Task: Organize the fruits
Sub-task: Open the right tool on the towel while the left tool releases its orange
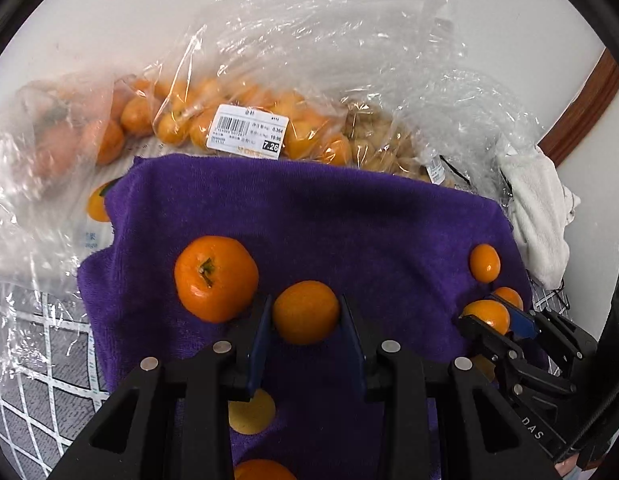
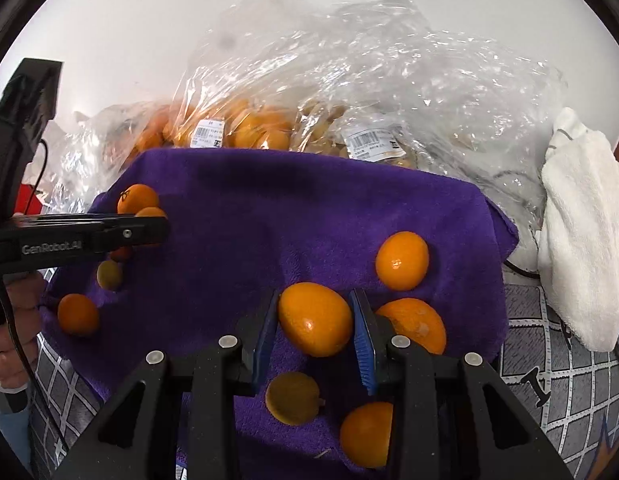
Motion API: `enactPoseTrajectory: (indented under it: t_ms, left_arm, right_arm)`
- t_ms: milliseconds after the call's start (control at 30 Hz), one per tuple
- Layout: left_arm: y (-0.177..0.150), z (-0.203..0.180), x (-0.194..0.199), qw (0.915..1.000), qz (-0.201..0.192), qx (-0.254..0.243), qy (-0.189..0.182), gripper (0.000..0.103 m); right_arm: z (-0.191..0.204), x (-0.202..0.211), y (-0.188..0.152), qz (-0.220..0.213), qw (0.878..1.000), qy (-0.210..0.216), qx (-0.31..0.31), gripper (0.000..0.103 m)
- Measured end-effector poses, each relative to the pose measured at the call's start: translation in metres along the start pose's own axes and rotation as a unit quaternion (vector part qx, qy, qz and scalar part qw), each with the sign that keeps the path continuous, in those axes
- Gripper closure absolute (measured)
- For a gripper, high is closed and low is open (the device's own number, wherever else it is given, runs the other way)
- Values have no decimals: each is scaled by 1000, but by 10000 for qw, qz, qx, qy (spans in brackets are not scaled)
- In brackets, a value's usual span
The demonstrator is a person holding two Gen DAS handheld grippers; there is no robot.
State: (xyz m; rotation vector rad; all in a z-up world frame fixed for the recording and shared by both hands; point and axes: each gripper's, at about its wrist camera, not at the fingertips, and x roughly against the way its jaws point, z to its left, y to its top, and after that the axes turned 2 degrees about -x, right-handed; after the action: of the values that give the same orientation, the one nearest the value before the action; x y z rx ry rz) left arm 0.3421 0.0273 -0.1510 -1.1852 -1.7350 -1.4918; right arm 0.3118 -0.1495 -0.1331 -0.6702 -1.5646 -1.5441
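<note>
A purple towel (image 1: pixel 329 216) lies on the table with loose orange fruits on it. My left gripper (image 1: pixel 306 314) is shut on a small orange (image 1: pixel 305 312), just above the towel. A larger mandarin with a stem (image 1: pixel 215 278) sits to its left. My right gripper (image 2: pixel 315 320) is shut on an oval kumquat (image 2: pixel 315 318); it also shows in the left wrist view (image 1: pixel 495 314). More kumquats lie around it on the towel (image 2: pixel 309 208): one at the right (image 2: pixel 402 260), one behind the right finger (image 2: pixel 415 322), two below (image 2: pixel 293 398).
Clear plastic bags of oranges with price labels (image 1: pixel 247 130) and of pale fruit (image 2: pixel 369 142) lie behind the towel. A white cloth (image 2: pixel 581 232) lies at the right. The tablecloth (image 1: pixel 41 360) has a grey diamond pattern. A wall stands behind.
</note>
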Motion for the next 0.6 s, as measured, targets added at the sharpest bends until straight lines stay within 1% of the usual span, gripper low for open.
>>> enactPoseTrajectory:
  t_ms: [100,200,533,600]
  left_arm:
    - [-1,1,-5,10000,42,5,-7,71]
    - [1,-3,-9,10000,4,-37,9,71]
    - [-1,-8,-10,9998,-16,-166,63,71]
    - [0,-8,-11,9999,-18,-165,-34,68]
  right_arm:
    - [0,-1,0,-23,10000,-23,20,67]
    - [0,-1,1,-30,10000,-23,23,67]
    - [4,0,-1,-82,9997,-131,192,67]
    - [4,0,-2,-81,9997,-119,190,65]
